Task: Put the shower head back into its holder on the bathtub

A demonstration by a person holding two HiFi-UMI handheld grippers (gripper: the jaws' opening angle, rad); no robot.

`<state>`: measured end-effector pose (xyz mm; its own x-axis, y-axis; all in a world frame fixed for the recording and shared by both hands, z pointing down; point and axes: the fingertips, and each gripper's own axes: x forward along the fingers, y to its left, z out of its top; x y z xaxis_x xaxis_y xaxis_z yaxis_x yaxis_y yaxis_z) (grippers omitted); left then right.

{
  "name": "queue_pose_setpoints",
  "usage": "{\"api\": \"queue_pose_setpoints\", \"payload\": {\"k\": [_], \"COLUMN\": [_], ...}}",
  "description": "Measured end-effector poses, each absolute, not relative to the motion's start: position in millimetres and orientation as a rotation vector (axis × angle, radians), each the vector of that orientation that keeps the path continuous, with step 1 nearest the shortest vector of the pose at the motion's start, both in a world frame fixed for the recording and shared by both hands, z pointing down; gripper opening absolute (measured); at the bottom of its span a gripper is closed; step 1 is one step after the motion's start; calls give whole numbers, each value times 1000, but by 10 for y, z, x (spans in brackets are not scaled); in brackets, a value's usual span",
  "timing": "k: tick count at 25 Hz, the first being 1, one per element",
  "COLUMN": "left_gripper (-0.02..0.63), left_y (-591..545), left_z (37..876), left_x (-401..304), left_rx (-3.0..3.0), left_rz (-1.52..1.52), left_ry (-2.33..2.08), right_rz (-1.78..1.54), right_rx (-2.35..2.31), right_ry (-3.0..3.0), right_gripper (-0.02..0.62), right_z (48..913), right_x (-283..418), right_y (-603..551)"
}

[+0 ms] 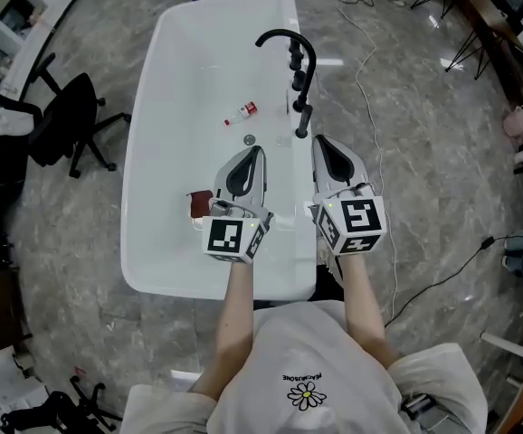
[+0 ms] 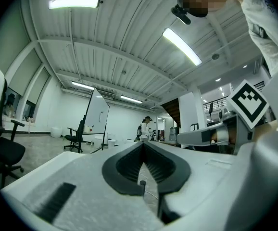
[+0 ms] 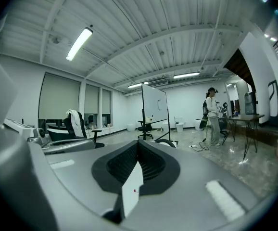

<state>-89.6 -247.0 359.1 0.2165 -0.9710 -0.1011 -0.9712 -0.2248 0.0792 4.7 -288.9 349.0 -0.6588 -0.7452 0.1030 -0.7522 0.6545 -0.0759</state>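
Observation:
A white bathtub (image 1: 144, 179) lies below me, with a black arched faucet (image 1: 293, 42) on its right rim. Just this side of the faucet a short black shower piece (image 1: 303, 121) stands upright on the rim; whether it sits in a holder I cannot tell. My left gripper (image 1: 258, 150) hovers over the tub's near half, jaws shut and empty. Over the right rim my right gripper (image 1: 320, 140) is also shut and empty, its tip a little short of the black piece. Both gripper views look level across the room, past the shut left gripper (image 2: 143, 142) and right gripper (image 3: 138, 142).
A small bottle with a red cap (image 1: 241, 113) and a drain (image 1: 249, 139) lie in the tub. A dark red object (image 1: 201, 203) sits beside the left gripper. A black office chair (image 1: 71, 125) stands left of the tub, and a cable (image 1: 370, 70) runs over the floor on the right. A person (image 3: 212, 114) stands far off.

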Motion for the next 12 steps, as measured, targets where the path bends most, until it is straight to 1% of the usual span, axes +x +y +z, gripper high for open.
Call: {"api": "queue_pose_setpoints", "payload": {"k": [6,12], "left_gripper": [0,2], "left_y": [-2424,-2395], "left_z": [3566,3582], "left_x": [-963,-881], "left_rx": [-2443,-2466], "left_rz": [211,219], "left_ry": [1977,1963], "right_rz": [138,153], "right_rx": [1281,1300], "right_ry": [-2798,-2805], "right_gripper": [6,6], "right_z": [3419,3399], "right_x": [95,198], "right_y": [-2842,-2794]}}
